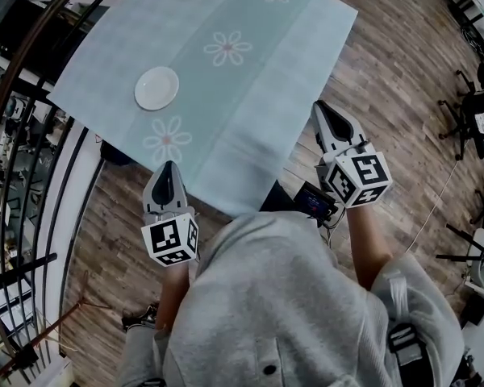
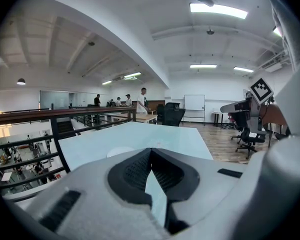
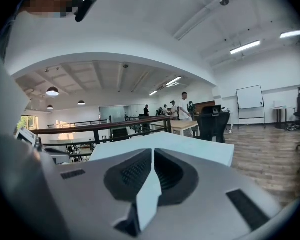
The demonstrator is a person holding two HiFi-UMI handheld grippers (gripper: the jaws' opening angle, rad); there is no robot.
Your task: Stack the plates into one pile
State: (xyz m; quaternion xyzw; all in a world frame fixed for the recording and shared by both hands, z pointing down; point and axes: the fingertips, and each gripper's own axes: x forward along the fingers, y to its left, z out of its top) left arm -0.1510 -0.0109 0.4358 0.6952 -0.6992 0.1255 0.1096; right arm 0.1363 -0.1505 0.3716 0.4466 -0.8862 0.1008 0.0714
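**Left gripper** [image 1: 168, 170]: jaws closed together, nothing between them. Tip at the near edge of the counter [image 1: 266, 87].

**Right gripper** [image 1: 323, 110]: jaws closed, empty. Tip just beside the counter's right edge, above the wooden floor [image 1: 395, 63].

**Plate** [image 1: 156, 88]: 1 white round plate on the counter's left part. It lies ahead of the left gripper, well apart, and farther from the right gripper. Only pale blue cloth with 3 flower prints lies between.

**Surroundings:** dark railing [image 1: 32, 127] along the counter's left side; office chairs [image 1: 474, 111] at right.

Hand-held gripper [image 2: 151, 153] closed, empty, white plate [image 2: 119, 152] just beyond, pale tablecloth [image 2: 155, 136]
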